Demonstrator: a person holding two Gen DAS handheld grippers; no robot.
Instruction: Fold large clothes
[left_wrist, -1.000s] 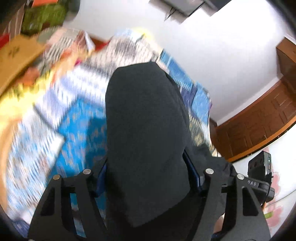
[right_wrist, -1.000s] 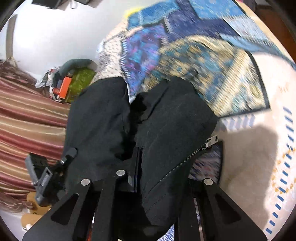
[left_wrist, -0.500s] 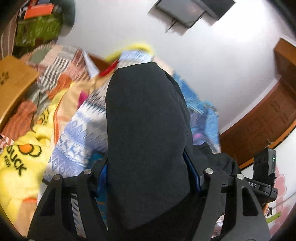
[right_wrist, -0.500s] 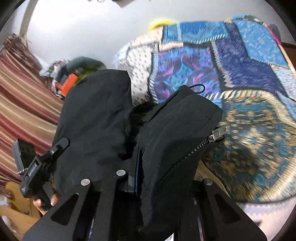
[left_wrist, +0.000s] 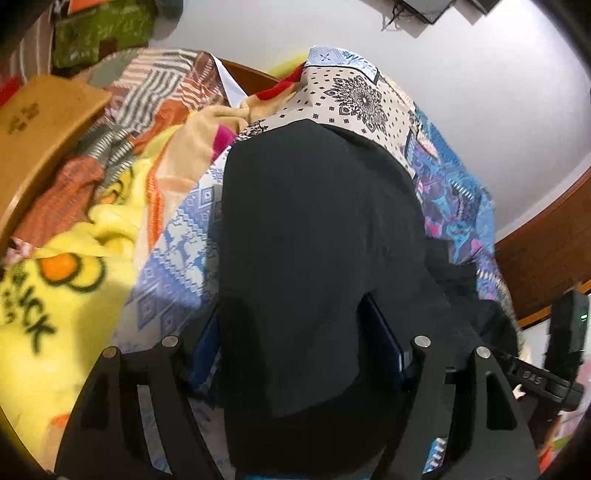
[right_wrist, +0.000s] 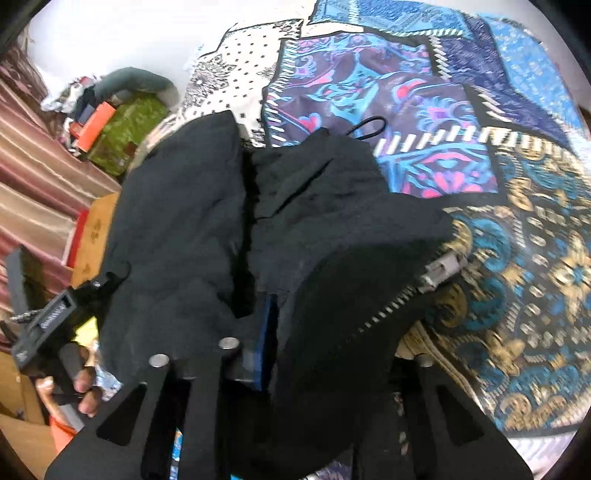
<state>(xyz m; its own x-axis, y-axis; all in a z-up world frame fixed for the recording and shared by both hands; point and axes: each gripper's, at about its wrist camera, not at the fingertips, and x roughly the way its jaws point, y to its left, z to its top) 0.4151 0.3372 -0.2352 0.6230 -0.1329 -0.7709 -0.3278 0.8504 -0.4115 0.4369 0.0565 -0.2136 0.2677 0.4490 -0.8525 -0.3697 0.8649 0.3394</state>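
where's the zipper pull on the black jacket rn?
Right wrist view, right of centre: the grey metal zipper pull hangs at the black jacket's edge, over the blue-gold patterned bedspread.

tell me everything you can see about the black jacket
The black jacket is a dark, matte, soft-looking fabric garment with a metal zipper along one edge and a thin black cord loop near its top. It hangs bunched and draped, not flat, above the patterned bedspread. The right tool grips it near the zipper edge, and the left tool grips another part, with fabric covering most of both tools' fingers. Its full shape is hidden by the folds.
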